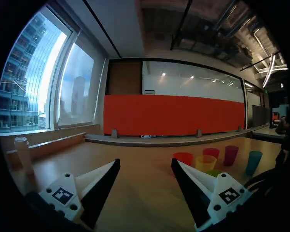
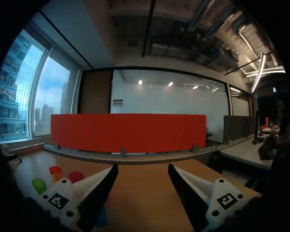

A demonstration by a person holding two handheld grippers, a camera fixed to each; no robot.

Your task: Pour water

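The left gripper (image 1: 145, 162) is nearest in the left gripper view. Its two white-and-black fingers are spread wide with nothing between them, above the wooden table (image 1: 145, 201). Each finger carries a black-and-white square marker (image 1: 62, 195), which is a pattern and not lettering.

Beyond the right-hand finger, a cluster of cups stands on the right of the table:
- A red cup (image 1: 183, 157) is nearest the middle.
- A yellow cup (image 1: 205, 162) is just beside it.
- A crimson cup (image 1: 211, 152) stands behind those two.
- A magenta cup (image 1: 231, 154) and a teal cup (image 1: 254, 161) are farther right.
- A green cup (image 1: 214, 173) is partly hidden by the finger.

Well apart from them, at the far left by the window ledge (image 1: 56, 141), a clear container (image 1: 22, 152) stands upright. Whether it holds water cannot be told.

In the right gripper view, the right gripper (image 2: 142, 167) is likewise released, with its fingers wide and grasping nothing. The cups show low at the near left, partly behind the left-hand finger.

An orange partition (image 2: 129, 132) runs across the far side. A small plate (image 2: 118, 102) on the wall above it is too small to read.
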